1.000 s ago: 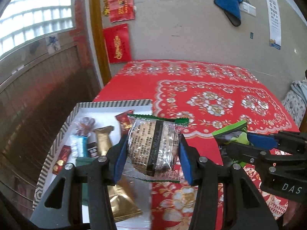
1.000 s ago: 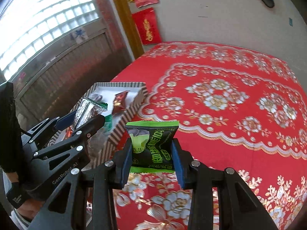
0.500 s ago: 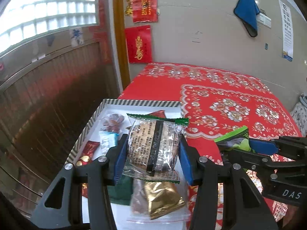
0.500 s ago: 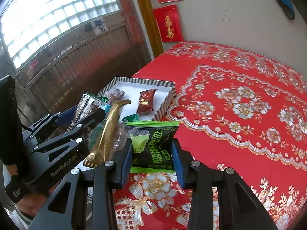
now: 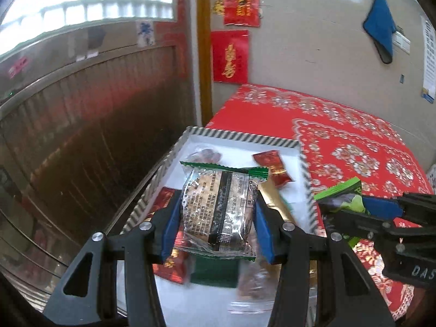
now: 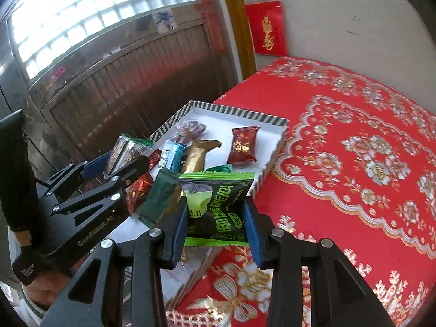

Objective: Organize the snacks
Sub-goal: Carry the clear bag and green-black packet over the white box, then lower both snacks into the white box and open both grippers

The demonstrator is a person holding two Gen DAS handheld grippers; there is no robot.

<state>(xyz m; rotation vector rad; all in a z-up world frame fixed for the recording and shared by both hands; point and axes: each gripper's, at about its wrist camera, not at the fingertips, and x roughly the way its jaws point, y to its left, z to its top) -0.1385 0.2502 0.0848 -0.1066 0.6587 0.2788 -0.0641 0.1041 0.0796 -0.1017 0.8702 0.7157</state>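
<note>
My left gripper (image 5: 216,229) is shut on a clear snack packet with green ends (image 5: 219,209) and holds it above the striped-rim white tray (image 5: 239,136). My right gripper (image 6: 216,229) is shut on a green and black snack packet (image 6: 218,207) just over the tray's right rim (image 6: 273,151). In the tray lie a red packet (image 6: 242,144), a gold packet (image 6: 197,155), a blue packet (image 6: 171,158), a dark green packet (image 6: 159,199) and other wrapped sweets. The left gripper also shows in the right wrist view (image 6: 120,160), and the right gripper in the left wrist view (image 5: 362,204).
The tray sits at the left edge of a table under a red floral cloth (image 6: 354,163). A dark wooden wall panel (image 5: 81,136) stands to the left. Red paper hangings (image 5: 230,54) and a blue cloth (image 5: 380,24) hang on the far wall.
Both grippers have moved left with their packets, from over the red cloth to over the tray. More of the tray's contents show now.
</note>
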